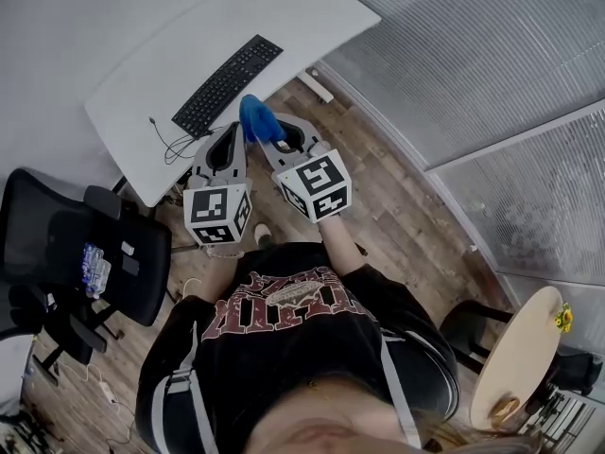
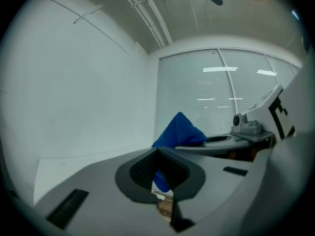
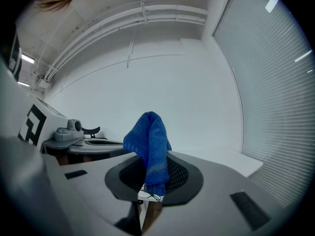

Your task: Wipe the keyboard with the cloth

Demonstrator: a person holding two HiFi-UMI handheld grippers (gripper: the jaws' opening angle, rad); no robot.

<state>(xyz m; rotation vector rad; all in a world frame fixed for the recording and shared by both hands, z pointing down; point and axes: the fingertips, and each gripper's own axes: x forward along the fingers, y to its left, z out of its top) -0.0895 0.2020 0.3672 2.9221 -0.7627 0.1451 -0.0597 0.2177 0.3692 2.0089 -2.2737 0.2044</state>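
**Cloth Gripped and Raised, Keyboard Not Yet Touched**

The right claw point(image 3: 150, 176) was clamped on the blue cloth point(image 3: 150, 141). It pinched the cloth low down, so a folded bunch stood up past the tips. That loose bunch looked like the part meant to meet the keys, with the hard tips kept clear of them.

The left claw point(image 2: 160, 178) had its jaws together with nothing between them. It was held close beside the right one, probably only as a standby, since one claw can manage the wiping.

In the head view both claws hung off the near edge of the white desk point(image 1: 284, 17). The cloth was near the black keyboard point(image 1: 227, 83) but apart from it. The keyboard lay slantwise on the desk with its cable trailing off the nearer end. Judging by this, wiping had not begun, and the cloth would first need carrying forward and down onto the keys.
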